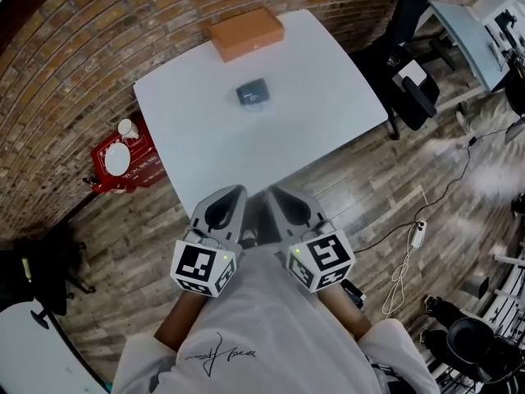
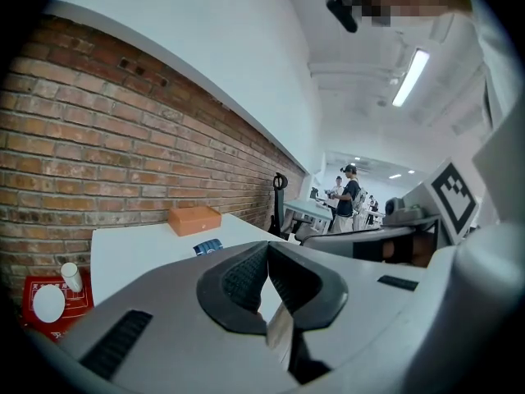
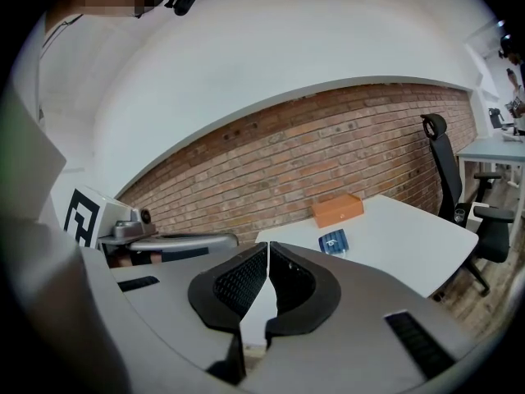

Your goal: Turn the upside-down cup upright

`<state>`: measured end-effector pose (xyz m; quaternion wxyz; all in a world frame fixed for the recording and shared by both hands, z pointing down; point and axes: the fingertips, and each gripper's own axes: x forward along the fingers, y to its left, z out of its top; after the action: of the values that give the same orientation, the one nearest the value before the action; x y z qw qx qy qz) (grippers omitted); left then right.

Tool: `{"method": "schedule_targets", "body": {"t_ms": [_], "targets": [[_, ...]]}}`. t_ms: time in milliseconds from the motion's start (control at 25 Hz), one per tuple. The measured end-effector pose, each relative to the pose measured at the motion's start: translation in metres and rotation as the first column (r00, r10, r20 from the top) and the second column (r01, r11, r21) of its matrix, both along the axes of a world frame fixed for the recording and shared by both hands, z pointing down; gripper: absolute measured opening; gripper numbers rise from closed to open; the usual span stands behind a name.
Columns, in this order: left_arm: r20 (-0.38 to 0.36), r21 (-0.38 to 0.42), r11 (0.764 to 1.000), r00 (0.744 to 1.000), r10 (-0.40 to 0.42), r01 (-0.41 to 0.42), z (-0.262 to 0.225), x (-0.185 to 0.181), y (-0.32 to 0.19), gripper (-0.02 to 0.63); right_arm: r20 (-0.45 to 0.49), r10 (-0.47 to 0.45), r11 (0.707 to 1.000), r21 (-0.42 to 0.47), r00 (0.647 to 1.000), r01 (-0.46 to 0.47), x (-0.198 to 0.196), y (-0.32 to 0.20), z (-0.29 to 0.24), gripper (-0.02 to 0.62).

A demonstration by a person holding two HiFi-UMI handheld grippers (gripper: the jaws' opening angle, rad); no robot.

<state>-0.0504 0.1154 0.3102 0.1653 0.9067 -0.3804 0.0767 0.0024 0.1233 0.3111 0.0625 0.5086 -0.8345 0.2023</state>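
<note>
Starting position, reach not yet begun. The cup (image 1: 253, 94), small and dark blue, stands near the middle of the white desk (image 1: 328, 89), near an orange box (image 1: 246, 33) at the far edge; it is too small here to confirm which way up it sits. The left claw (image 1: 234, 195) and right claw (image 1: 280, 197) hang side by side, short of the desk's near edge and well apart from the cup. Each is closed at the tips, empty. The next move probably calls for one claw to open, travel forward and grip the cup's wall for inversion.
</note>
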Motion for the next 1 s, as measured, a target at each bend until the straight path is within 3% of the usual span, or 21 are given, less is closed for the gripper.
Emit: {"method": "schedule_targets", "body": {"t_ms": [400, 1000], "targets": [[0.02, -0.048, 0.998, 0.999, -0.047, 0.048, 0.007, 0.017, -0.07, 0.009, 0.014, -0.067, 0.997, -0.033, 0.998, 0.067, 0.022, -0.072, 0.008, 0.021], [0.038, -0.059, 0.977, 0.978, -0.203, 0.205, 0.022, 0.029, -0.149, 0.009, -0.016, -0.239, 0.971, -0.018, 0.971, 0.239, 0.036, -0.167, 0.016, 0.021]]}}
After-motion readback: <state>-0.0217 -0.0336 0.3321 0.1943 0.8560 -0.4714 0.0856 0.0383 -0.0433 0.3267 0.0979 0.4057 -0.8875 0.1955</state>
